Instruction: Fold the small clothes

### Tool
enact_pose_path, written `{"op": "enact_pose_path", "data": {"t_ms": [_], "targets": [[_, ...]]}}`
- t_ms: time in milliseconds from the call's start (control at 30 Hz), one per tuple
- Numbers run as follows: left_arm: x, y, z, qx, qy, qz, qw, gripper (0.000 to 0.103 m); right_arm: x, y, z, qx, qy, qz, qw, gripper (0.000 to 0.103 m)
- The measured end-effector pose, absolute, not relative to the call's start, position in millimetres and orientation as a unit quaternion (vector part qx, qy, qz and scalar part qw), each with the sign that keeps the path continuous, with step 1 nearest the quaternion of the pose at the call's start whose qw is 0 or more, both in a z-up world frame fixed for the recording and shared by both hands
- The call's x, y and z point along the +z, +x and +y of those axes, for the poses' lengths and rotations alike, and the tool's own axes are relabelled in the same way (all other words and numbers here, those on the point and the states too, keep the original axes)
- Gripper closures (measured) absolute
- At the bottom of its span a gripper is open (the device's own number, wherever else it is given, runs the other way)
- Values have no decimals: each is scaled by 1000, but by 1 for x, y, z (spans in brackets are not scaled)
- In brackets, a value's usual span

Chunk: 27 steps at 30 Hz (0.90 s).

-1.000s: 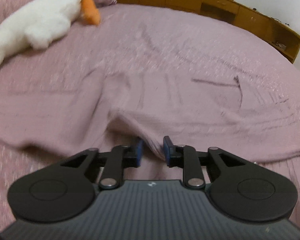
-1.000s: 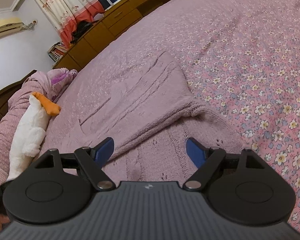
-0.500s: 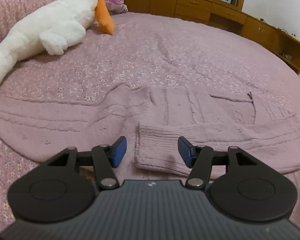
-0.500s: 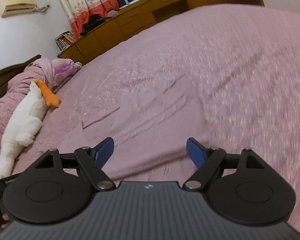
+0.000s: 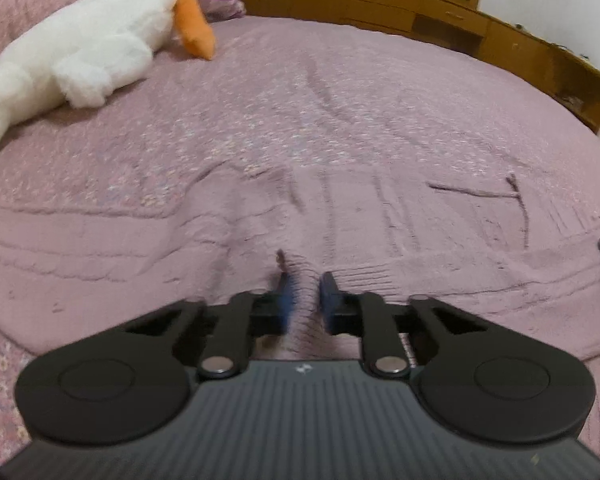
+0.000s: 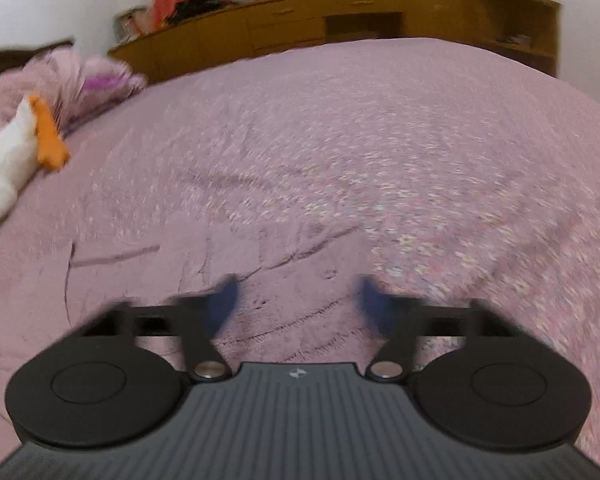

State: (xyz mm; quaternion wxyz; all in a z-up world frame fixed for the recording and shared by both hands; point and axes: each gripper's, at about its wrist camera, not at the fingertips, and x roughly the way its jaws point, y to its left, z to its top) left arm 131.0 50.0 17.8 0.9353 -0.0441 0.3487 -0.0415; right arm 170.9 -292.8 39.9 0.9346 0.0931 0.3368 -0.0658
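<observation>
A pink knitted sweater [image 5: 360, 220] lies spread on the pink floral bed cover. My left gripper [image 5: 306, 300] is shut on the ribbed cuff of its folded-in sleeve, which bunches up between the fingers. In the right wrist view the same sweater [image 6: 292, 304] lies under my right gripper [image 6: 298, 304], which is open and empty just above the knit. Both views are blurred by motion.
A white plush goose [image 5: 80, 56] with an orange beak lies at the far left of the bed and also shows in the right wrist view [image 6: 8, 156]. Wooden cabinets [image 6: 340, 16] run along the far side. The bed cover [image 6: 440, 140] stretches to the right.
My left gripper, open over the sleeve cuff half a second ago, has closed on it. My right gripper has swung over the sweater and stays open.
</observation>
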Motion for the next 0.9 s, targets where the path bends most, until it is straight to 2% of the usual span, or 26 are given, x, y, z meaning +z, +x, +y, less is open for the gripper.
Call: {"op": "enact_pose_path", "data": {"t_ms": [167,333,433,467,500,533,567,633,700,900], "targets": [[31,128,47,-42,-34,300,952,88,49,165,-293,-101,63,284,952,102],[19,149,43,-24,-18,322,946,85,40,176,-307,-151,49,284,945,103],[9,158,45,-24,-15,342,939,77,28,180,-321,-143,86,307,937,102],[9,158,44,-19,-6,341,940,67,26,179,-323,-142,89,306,937,101],[9,158,44,-12,4,341,940,56,25,177,-324,-141,89,303,938,99],[10,158,45,-4,11,342,940,52,25,176,-324,-138,90,305,938,90],[11,159,47,-1,9,345,939,50,26,175,-323,-138,93,306,937,86],[15,160,56,-3,-12,356,935,50,29,169,-320,-135,100,304,938,60],[19,158,62,-1,-23,361,932,50,38,157,-312,-118,101,292,944,46],[39,143,86,18,-30,370,928,49,70,125,-281,-65,86,279,954,35]]}}
